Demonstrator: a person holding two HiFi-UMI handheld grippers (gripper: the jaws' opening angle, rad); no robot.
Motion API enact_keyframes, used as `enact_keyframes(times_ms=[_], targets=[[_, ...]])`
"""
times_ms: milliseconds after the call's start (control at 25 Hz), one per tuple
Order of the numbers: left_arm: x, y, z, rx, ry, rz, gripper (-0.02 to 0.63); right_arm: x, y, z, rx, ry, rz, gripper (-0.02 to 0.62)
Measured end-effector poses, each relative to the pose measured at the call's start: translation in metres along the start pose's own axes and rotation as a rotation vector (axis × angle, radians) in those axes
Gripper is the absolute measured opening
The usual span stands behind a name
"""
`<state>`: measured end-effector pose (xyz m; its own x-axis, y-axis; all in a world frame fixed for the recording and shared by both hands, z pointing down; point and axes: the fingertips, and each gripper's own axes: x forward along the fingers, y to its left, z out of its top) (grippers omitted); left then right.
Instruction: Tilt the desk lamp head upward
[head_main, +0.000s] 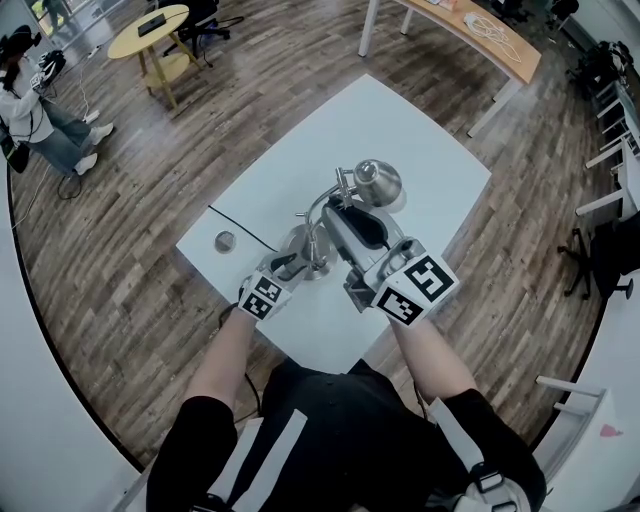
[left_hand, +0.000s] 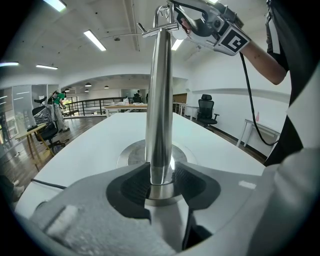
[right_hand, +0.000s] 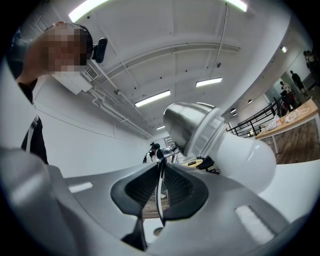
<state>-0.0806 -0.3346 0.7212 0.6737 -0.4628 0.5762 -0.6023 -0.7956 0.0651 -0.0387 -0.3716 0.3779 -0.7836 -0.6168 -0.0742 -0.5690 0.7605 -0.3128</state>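
A chrome desk lamp stands on the white table (head_main: 420, 150). Its dome head (head_main: 378, 180) sits above the round base (head_main: 296, 243). My left gripper (head_main: 285, 268) is shut on the upright pole (left_hand: 159, 100) just above the base disc (left_hand: 131, 155), with the pads against both sides of the pole (left_hand: 161, 187). My right gripper (head_main: 350, 215) is higher up, just behind the head. Its jaws are pinched on a thin metal rod (right_hand: 160, 175) of the lamp's upper arm. In the right gripper view the shade (right_hand: 192, 125) and white bulb (right_hand: 245, 155) sit close above the right gripper (right_hand: 161, 187).
A black cable (head_main: 240, 225) runs across the table beside a round grommet (head_main: 225, 240). The near table edge lies just behind my grippers. On the wood floor are a yellow round table (head_main: 148, 30), a long desk (head_main: 480, 30), an office chair (head_main: 600, 250) and a person (head_main: 40, 110) at far left.
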Motion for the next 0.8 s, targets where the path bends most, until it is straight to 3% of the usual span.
enact_keyframes(times_ms=[800], targets=[[-0.002,0.002,0.0,-0.025,-0.022,0.011,0.156,0.027,0.032,-0.007,-0.085,0.042,0.107,0.029]])
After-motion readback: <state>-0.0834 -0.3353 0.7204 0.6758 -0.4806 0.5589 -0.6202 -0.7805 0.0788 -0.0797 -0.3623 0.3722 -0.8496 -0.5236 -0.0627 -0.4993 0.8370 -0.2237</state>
